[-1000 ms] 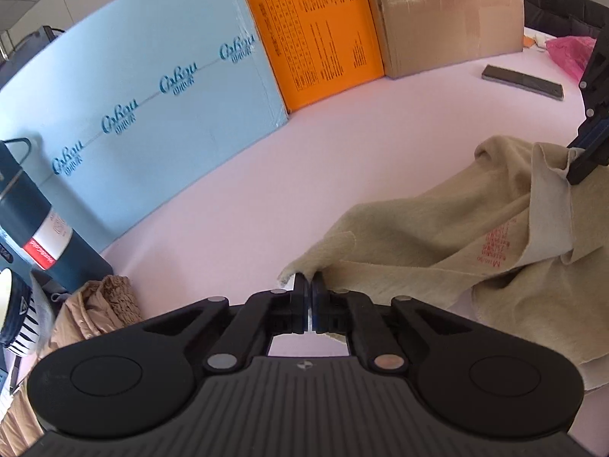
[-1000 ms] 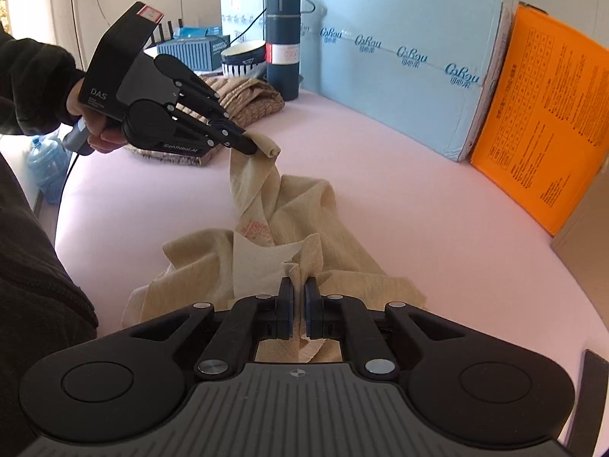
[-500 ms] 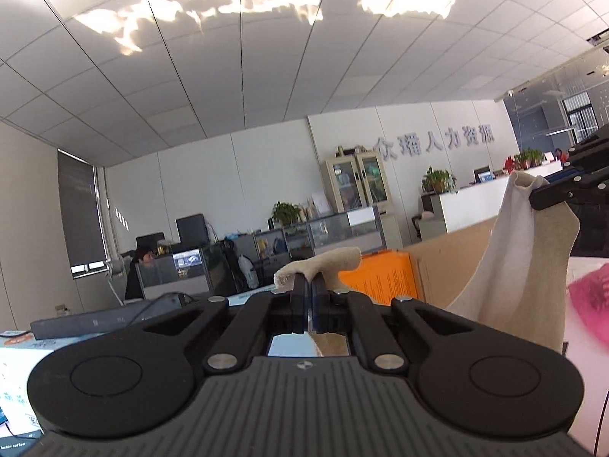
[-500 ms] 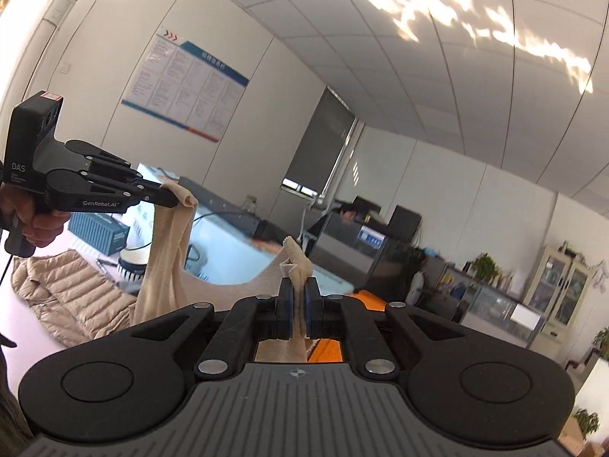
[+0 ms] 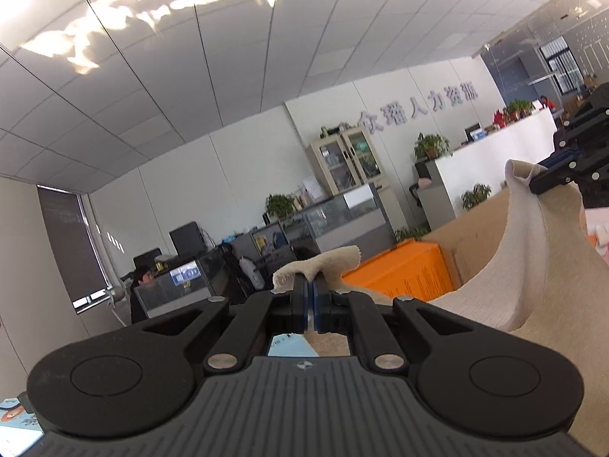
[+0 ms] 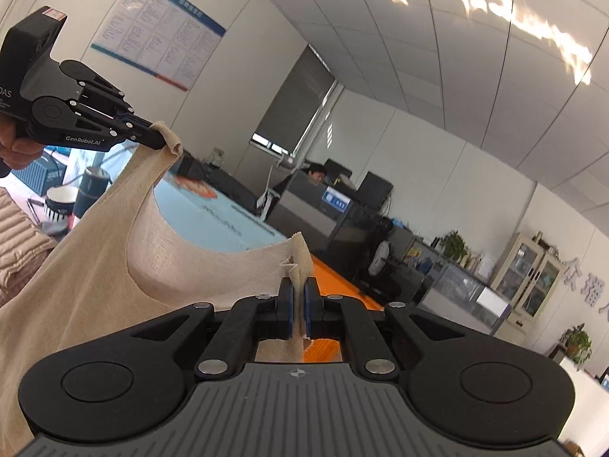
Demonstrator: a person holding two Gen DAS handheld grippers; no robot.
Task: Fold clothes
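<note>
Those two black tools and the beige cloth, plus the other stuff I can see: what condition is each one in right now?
Left tool: shut, pinching a corner of the cloth.
Right tool: shut, pinching another corner.
Beige garment: lifted, hanging in a sagging curve between the two tools, not folded yet.
Hand: gripping the left tool's handle.
Striped cup: upright.
Dark flask: upright, partly hidden by the garment.

1. The beige top (image 6: 95, 266) runs off the bottom-left edge in the right wrist view, so its lower half can't be seen.
2. The hand (image 6: 13, 148) is cut by the left edge.
3. The wall poster (image 6: 160, 34) text is too small to read.
</note>
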